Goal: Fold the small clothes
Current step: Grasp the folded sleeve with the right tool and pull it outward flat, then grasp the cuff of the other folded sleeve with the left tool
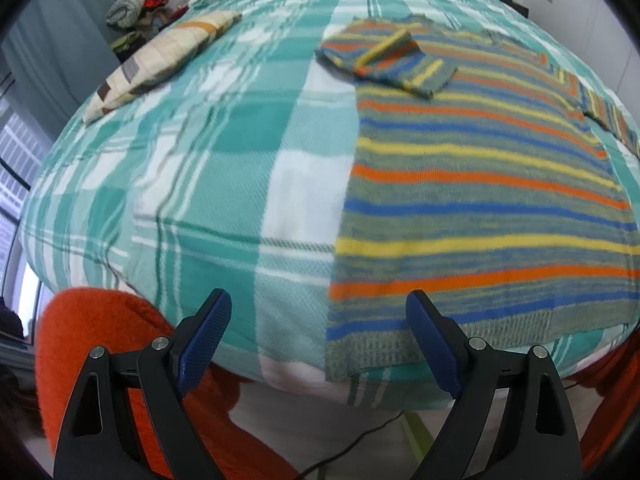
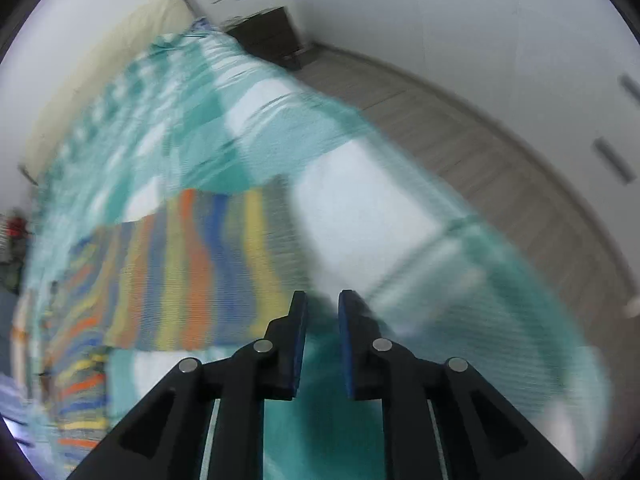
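A striped knit sweater [image 1: 480, 184] in grey-green, orange, blue and yellow lies flat on the teal plaid bedspread [image 1: 224, 168]. Its left sleeve [image 1: 396, 60] is folded in over the chest. My left gripper [image 1: 318, 308] is open and empty, hovering just off the near bed edge by the sweater's bottom-left hem. In the blurred right wrist view the sweater [image 2: 200, 264] lies left of my right gripper [image 2: 322, 304]. Its jaws stand a narrow gap apart with nothing between them, above the bedspread [image 2: 360, 208].
A patchwork pillow [image 1: 160, 60] lies at the far left of the bed. Orange fabric [image 1: 100, 344] sits below the near bed edge. A pile of clothes [image 1: 136, 8] is beyond the bed. Wooden floor [image 2: 480, 152] and white wardrobe doors run along the bed's right side.
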Action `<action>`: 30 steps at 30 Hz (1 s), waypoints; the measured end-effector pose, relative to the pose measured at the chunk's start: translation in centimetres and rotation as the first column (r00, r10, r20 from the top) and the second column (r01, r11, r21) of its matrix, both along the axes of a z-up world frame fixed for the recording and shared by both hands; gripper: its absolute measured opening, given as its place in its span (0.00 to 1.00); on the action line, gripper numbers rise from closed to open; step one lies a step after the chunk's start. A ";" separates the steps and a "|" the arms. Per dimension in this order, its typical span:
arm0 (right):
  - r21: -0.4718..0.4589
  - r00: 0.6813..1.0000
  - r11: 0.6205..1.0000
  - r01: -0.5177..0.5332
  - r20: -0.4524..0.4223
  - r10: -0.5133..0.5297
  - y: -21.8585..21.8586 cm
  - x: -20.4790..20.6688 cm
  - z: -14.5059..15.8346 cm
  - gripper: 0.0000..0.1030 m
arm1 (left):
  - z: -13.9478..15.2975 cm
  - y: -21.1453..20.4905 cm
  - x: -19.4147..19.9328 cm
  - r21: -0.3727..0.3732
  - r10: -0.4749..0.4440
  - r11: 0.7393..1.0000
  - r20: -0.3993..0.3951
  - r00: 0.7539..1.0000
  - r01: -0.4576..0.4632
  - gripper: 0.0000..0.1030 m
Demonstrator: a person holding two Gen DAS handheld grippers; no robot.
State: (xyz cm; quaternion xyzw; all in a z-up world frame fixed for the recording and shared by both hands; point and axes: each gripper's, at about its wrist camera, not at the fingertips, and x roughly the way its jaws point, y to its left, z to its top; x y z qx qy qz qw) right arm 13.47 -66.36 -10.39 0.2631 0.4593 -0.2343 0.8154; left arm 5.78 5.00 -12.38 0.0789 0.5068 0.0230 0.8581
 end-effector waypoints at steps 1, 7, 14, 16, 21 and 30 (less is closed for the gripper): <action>-0.047 1.000 0.999 0.003 -0.015 -0.004 0.1 -0.6 0.7 0.22 | 0.9 -0.1 0.2 0.005 -0.017 1.000 0.025 1.000 0.017 0.87; -0.168 0.990 0.976 -0.140 0.002 0.143 5.9 -4.4 4.8 0.45 | 6.1 -4.3 4.2 0.067 -0.266 0.964 0.178 0.947 0.258 0.96; -0.046 0.883 0.895 -0.444 0.147 0.446 20.7 -8.3 5.3 0.51 | 0.9 -12.3 13.5 0.236 -0.485 0.859 0.095 0.869 0.454 0.94; -0.042 0.862 0.875 -0.483 0.156 0.483 23.8 -8.9 4.5 0.51 | -1.0 -13.1 15.5 0.256 -0.493 0.846 0.045 0.869 0.467 0.89; -0.080 0.808 0.818 -0.570 0.128 0.575 27.9 -9.3 3.6 0.51 | -3.5 -11.8 19.1 0.123 -0.433 0.891 -0.061 0.899 0.438 0.04; -0.121 0.780 0.783 -0.609 0.083 0.620 28.8 -9.3 2.6 0.51 | 5.0 5.6 24.3 -0.325 0.158 0.938 0.097 0.983 -0.119 0.02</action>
